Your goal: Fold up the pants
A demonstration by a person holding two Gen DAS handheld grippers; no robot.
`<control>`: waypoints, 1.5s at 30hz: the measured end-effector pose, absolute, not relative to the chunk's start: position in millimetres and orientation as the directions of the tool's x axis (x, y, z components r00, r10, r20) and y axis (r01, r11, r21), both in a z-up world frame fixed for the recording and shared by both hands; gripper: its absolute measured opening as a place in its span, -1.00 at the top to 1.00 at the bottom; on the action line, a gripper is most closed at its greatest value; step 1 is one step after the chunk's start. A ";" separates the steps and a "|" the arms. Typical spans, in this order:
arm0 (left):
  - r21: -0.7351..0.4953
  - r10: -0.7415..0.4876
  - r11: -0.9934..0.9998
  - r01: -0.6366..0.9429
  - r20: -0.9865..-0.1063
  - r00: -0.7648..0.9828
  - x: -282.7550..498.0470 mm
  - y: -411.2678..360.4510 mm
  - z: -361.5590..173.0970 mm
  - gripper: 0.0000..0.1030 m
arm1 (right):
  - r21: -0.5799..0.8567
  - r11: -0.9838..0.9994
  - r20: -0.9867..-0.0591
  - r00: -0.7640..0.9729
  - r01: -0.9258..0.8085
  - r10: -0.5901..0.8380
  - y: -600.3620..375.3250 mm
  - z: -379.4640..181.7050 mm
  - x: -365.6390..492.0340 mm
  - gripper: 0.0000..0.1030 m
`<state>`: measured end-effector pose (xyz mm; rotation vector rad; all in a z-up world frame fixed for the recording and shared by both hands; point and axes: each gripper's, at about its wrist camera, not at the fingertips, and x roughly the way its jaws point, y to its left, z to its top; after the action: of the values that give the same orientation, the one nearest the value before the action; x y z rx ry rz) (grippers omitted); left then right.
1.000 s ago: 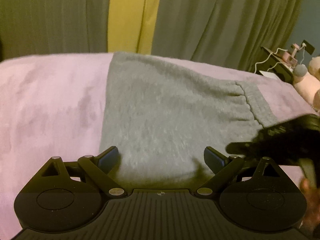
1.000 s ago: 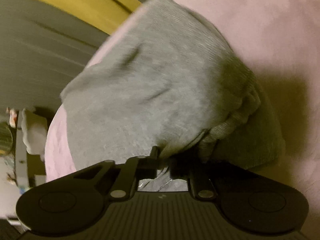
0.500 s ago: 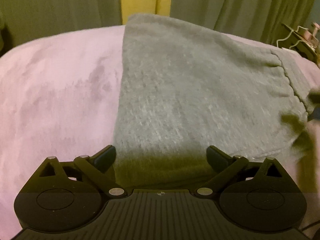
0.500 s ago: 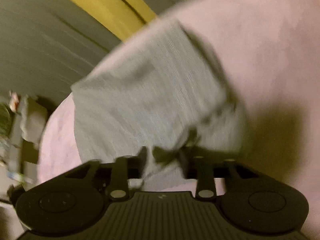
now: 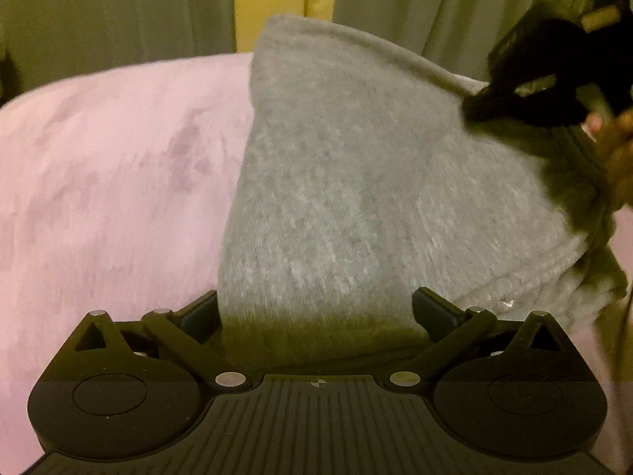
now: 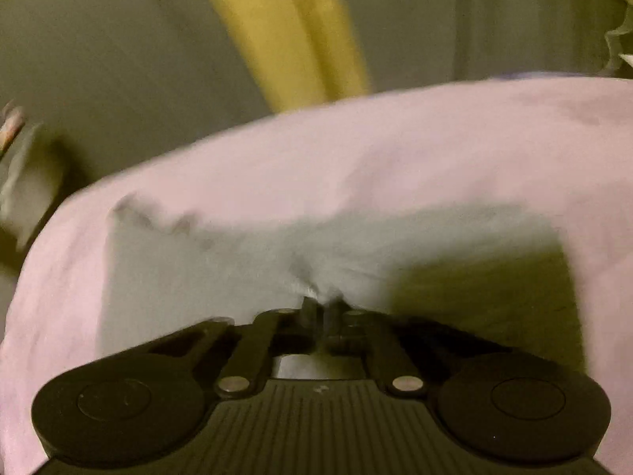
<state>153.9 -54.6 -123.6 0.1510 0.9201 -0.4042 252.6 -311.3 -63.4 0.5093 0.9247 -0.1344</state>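
Now prob. pinched: pants (image 6: 245, 261), right tongs (image 6: 322, 310).

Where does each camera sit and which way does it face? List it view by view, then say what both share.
Left wrist: sits behind the open left gripper, looking forward and down at the grey pants on the pink blanket; the right gripper and a hand show top right.
Right wrist: sits behind the right gripper, shut on pants fabric; blurred.
Shared: pants, blanket, curtain with yellow strip.
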 end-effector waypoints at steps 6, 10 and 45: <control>-0.059 -0.297 0.907 0.416 -0.792 0.534 156.3 -52.1 -125.0 -1.00 | 0.342 0.884 -0.694 0.720 0.320 0.008 -297.6 -26.5 197.9 0.31; -0.061 -0.289 0.912 0.405 -0.795 0.533 156.0 -53.4 -122.0 -1.00 | 0.474 0.823 -0.769 0.603 0.314 0.212 -295.0 -52.2 158.0 0.12; -0.041 -0.258 0.942 0.332 -0.722 0.642 127.0 -44.1 -73.8 -1.00 | 0.533 0.806 -0.641 0.745 0.259 0.184 -275.6 16.3 156.5 -0.62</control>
<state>127.0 -44.1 -73.8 0.0984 0.8066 -0.3370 156.5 -275.6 16.3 0.6479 0.7422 -0.0439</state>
